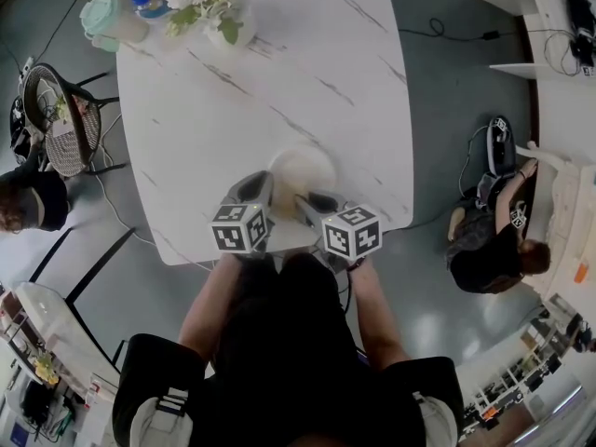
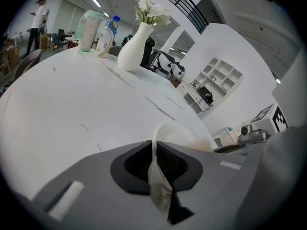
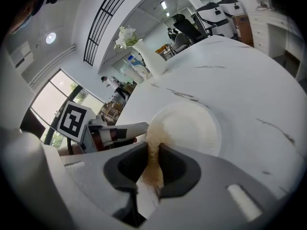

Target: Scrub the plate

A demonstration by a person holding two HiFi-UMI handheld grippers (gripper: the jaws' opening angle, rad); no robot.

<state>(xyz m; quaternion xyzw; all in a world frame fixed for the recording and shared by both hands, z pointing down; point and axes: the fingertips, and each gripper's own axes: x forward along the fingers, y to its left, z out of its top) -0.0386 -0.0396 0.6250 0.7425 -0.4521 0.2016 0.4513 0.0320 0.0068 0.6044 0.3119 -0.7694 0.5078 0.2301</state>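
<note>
Left gripper [image 2: 156, 163] pinches the paper plate [image 3: 192, 123] by its rim; right gripper [image 3: 152, 169] clamps a tan scrub pad [image 3: 154, 137]; the plate looks light, flimsy and easily creased, so a rim hold suits it.

A round white paper plate [image 1: 303, 168] lies on the white marble-patterned square tabletop [image 1: 279, 82], close to its near edge and about midway along it. The left tongs [image 2: 154, 150] stand at the plate's near-left rim, with the rim between their jaws. The right tongs [image 3: 152, 155] stand just to the right, with a tan fibrous scrubbing pad [image 3: 154, 135] between their jaws that reaches onto the plate. A mint-green plastic tumbler [image 1: 107, 19] stands at the far left corner. A blue-capped plastic bottle [image 1: 149, 3] is just beside it on the right. A white ceramic vase of white flowers [image 1: 228, 28] stands farther right along the far edge. A round woven wicker chair [image 1: 60, 119] stands on the floor beside the left edge.
</note>
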